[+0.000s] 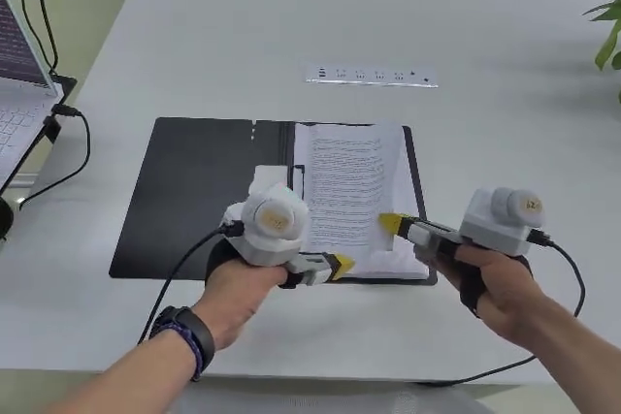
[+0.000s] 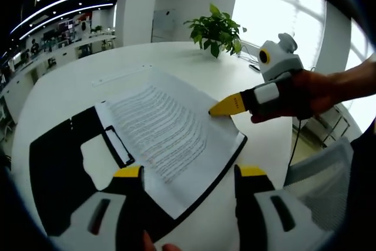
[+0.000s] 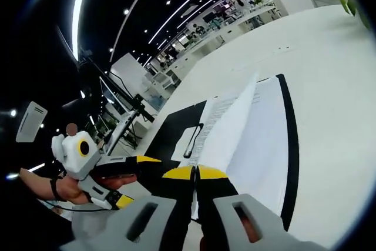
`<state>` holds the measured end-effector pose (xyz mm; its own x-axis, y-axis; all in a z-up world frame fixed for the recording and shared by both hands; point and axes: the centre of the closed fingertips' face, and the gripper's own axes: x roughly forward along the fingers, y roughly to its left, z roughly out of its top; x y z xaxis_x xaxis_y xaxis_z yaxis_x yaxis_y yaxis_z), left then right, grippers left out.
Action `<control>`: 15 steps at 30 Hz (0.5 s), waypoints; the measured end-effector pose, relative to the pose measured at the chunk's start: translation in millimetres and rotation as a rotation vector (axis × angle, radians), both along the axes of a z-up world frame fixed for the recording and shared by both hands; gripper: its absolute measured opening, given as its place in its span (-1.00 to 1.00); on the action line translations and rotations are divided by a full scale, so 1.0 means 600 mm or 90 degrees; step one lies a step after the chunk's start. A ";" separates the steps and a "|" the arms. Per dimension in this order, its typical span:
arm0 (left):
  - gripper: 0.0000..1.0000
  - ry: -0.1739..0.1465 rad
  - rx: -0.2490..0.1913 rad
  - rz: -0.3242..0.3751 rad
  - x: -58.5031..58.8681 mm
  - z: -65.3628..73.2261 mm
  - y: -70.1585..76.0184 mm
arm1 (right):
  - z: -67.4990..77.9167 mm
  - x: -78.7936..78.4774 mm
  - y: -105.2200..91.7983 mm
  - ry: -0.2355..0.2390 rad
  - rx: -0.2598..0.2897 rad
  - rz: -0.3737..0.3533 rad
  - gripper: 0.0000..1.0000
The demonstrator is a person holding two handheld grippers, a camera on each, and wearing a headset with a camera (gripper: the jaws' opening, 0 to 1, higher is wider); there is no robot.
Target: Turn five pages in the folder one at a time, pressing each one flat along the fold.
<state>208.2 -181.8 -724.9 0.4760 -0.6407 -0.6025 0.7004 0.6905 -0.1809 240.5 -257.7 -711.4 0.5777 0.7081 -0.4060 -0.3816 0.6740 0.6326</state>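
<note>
One page (image 3: 226,127) stands raised at its right edge, pinched between the pressed-together jaws of the right hand-held gripper (image 3: 195,173). The folder (image 1: 194,201) lies open on the white tabletop (image 1: 485,133). The left hand-held gripper (image 2: 190,171) hangs spread over the folder's near edge. The pinch may have caught two sheets. With nothing holding the stack down, a quick pull could also crease or tear the page at the fold.

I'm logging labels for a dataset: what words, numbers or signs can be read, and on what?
None can be read.
The printed page: lines of text, too small.
The white strip on the table: small marks, blurred.
The laptop screen: text too small.
</note>
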 end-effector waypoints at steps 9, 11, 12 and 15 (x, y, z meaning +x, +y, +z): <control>0.24 -0.013 0.006 0.031 0.002 0.013 0.066 | 0.023 0.006 0.062 -0.014 0.015 0.024 -1.00; 0.24 -0.015 0.006 0.039 0.002 0.016 0.081 | 0.025 0.008 0.075 -0.017 0.015 0.032 -1.00; 0.24 -0.017 0.007 0.041 0.002 0.017 0.087 | 0.026 0.009 0.081 -0.018 0.016 0.036 -1.00; 0.25 -0.020 0.010 0.052 0.001 0.020 0.110 | 0.031 0.010 0.107 -0.020 0.021 0.048 -1.00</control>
<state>208.8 -116.0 -712.8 0.5450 -0.5891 -0.5965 0.6465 0.7483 -0.1483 246.6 -193.8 -693.1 0.5339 0.7629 -0.3646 -0.4502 0.6215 0.6411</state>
